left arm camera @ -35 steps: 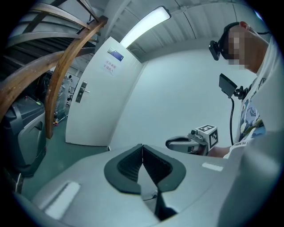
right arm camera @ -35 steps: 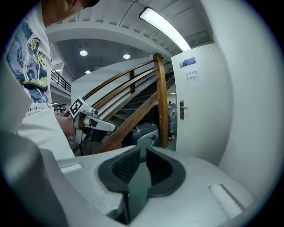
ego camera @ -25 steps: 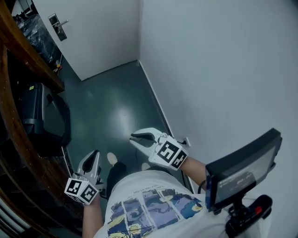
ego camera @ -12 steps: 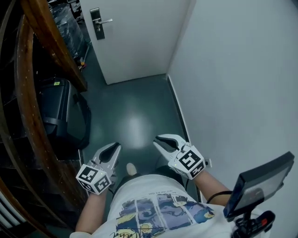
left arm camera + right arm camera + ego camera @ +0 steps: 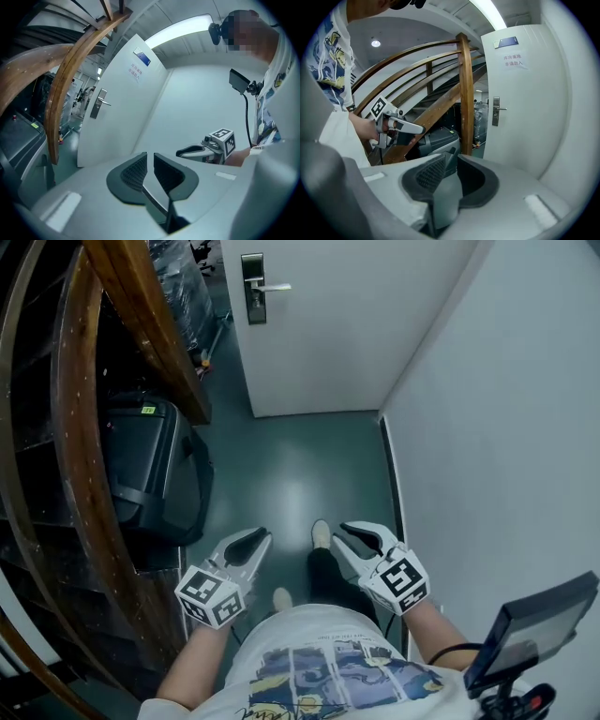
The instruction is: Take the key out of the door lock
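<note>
A white door (image 5: 347,324) stands ahead at the end of a narrow hallway, with a metal lock plate and lever handle (image 5: 255,287) near its left edge. The lock plate (image 5: 97,104) (image 5: 495,111) shows in both gripper views; a key is too small to make out. My left gripper (image 5: 255,542) (image 5: 150,161) and right gripper (image 5: 349,536) (image 5: 451,164) are held low in front of the person, far from the door. Both have their jaws opening, with a gap between the pads and nothing in them.
A curved wooden stair rail (image 5: 70,427) runs along the left side. A black case (image 5: 150,470) sits on the dark green floor (image 5: 291,474) beside it. A white wall (image 5: 506,427) closes the right side. A small screen (image 5: 534,629) is mounted at the person's right.
The view has swung toward the door, so the lock plate now sits nearer the top middle. Both grippers have risen in the picture and their jaws have parted a little.
</note>
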Action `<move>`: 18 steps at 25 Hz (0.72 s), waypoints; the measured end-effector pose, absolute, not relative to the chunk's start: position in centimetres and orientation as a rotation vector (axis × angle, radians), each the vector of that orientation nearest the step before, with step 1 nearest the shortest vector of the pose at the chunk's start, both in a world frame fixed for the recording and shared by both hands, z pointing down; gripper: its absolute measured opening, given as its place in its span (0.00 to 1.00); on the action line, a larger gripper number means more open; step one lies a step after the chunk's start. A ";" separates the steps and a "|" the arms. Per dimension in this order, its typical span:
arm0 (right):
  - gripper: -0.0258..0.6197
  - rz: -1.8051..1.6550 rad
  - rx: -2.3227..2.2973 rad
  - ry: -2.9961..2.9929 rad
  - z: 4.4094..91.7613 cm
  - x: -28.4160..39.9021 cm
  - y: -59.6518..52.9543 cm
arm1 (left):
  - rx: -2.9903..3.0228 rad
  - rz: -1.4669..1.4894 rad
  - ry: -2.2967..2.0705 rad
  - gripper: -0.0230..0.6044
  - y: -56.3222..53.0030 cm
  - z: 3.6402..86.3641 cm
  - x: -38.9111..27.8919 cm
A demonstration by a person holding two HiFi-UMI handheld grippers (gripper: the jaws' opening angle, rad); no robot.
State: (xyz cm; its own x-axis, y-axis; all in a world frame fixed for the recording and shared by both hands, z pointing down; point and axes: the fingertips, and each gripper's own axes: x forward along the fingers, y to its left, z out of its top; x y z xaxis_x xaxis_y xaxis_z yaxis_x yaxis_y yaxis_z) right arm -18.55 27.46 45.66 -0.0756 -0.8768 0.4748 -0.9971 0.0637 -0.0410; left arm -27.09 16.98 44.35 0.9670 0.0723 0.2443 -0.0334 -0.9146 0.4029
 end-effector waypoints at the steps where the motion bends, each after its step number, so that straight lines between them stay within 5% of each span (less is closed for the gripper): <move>1: 0.14 0.518 1.868 -2.035 45.9 -17.4 26.3 | 2.700 0.364 0.012 0.12 16.0 44.5 -26.1; 18: 0.15 0.325 1.624 -2.151 44.3 4.6 9.8 | 2.689 0.300 -0.229 0.12 1.2 41.8 -5.9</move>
